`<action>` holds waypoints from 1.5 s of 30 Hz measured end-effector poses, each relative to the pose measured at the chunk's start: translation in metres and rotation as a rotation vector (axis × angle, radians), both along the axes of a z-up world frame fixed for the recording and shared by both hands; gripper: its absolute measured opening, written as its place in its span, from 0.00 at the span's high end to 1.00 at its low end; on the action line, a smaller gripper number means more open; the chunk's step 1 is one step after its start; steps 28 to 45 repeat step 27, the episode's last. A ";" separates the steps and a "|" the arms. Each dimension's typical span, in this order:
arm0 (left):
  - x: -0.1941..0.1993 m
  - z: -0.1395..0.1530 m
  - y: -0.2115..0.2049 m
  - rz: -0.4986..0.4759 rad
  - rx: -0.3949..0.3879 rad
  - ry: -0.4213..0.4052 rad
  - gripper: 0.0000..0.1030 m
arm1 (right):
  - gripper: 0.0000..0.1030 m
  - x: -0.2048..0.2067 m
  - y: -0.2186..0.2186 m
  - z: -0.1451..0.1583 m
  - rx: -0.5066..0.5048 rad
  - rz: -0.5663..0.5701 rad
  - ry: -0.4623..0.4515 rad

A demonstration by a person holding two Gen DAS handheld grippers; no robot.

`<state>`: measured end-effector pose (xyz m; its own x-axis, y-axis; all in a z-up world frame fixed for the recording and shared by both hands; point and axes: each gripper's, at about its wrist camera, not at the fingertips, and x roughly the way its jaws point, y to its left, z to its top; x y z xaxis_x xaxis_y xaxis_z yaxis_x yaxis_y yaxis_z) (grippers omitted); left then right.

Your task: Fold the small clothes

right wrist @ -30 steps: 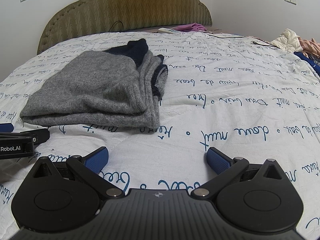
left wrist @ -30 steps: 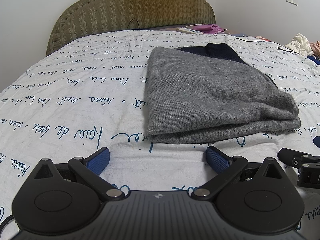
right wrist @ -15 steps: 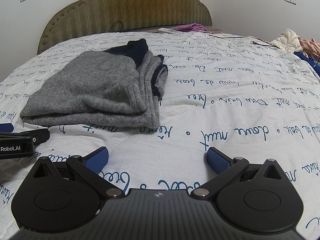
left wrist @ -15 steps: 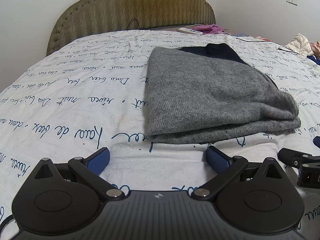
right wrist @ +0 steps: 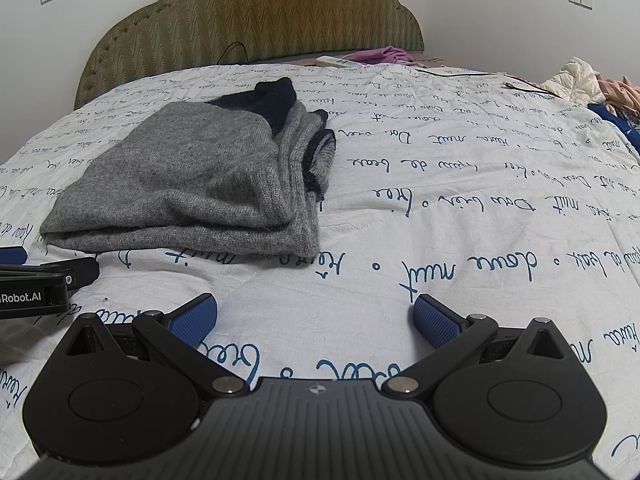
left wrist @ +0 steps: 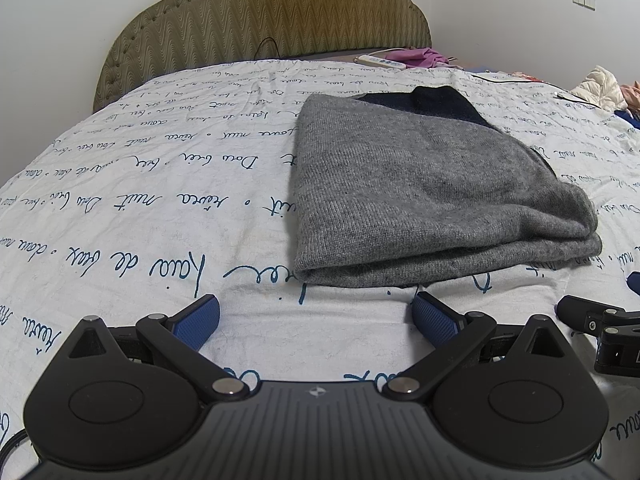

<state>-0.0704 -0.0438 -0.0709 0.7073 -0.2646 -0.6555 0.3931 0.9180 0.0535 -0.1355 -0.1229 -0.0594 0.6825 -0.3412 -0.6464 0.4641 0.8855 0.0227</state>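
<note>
A grey knit sweater (left wrist: 420, 196) with dark navy trim lies folded on the white bedspread (left wrist: 140, 216); it also shows in the right wrist view (right wrist: 192, 184), upper left. My left gripper (left wrist: 316, 316) is open and empty, just short of the sweater's near edge. My right gripper (right wrist: 314, 316) is open and empty over bare bedspread (right wrist: 460, 200), to the right of the sweater. The other gripper shows at each view's edge: the right one (left wrist: 600, 328) and the left one (right wrist: 44, 280).
A padded olive headboard (left wrist: 264, 28) stands at the far end. A white power strip (left wrist: 382, 60) and purple cloth (left wrist: 416, 56) lie by it. A pile of clothes (right wrist: 580, 84) lies at the far right, with a black cable (right wrist: 480, 76) near it.
</note>
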 end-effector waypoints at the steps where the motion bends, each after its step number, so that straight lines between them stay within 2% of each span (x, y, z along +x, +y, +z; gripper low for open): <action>1: 0.000 0.000 0.000 0.000 -0.001 0.003 0.00 | 0.00 0.000 0.000 0.000 0.000 0.000 0.001; 10: -0.002 0.006 0.002 -0.012 -0.005 0.048 0.00 | 0.00 0.001 0.001 0.004 0.006 0.004 0.018; 14: -0.002 0.010 0.005 -0.015 -0.047 0.087 0.00 | 0.00 -0.001 0.000 0.008 0.031 0.011 0.023; 16: -0.006 0.013 0.005 -0.007 -0.050 0.078 0.00 | 0.00 -0.002 -0.001 0.010 0.042 0.009 0.019; 18: -0.016 0.021 0.002 0.026 -0.026 0.034 0.00 | 0.00 -0.004 0.000 0.014 0.044 0.007 0.018; 22: -0.037 0.044 -0.001 -0.009 -0.058 -0.023 0.00 | 0.00 -0.006 0.001 0.024 0.076 0.011 0.001; 27: -0.036 0.050 -0.004 0.015 -0.022 -0.015 0.00 | 0.00 -0.003 0.010 0.033 0.043 0.031 0.007; 45: -0.036 0.050 -0.004 0.015 -0.022 -0.015 0.00 | 0.00 -0.003 0.010 0.033 0.043 0.031 0.007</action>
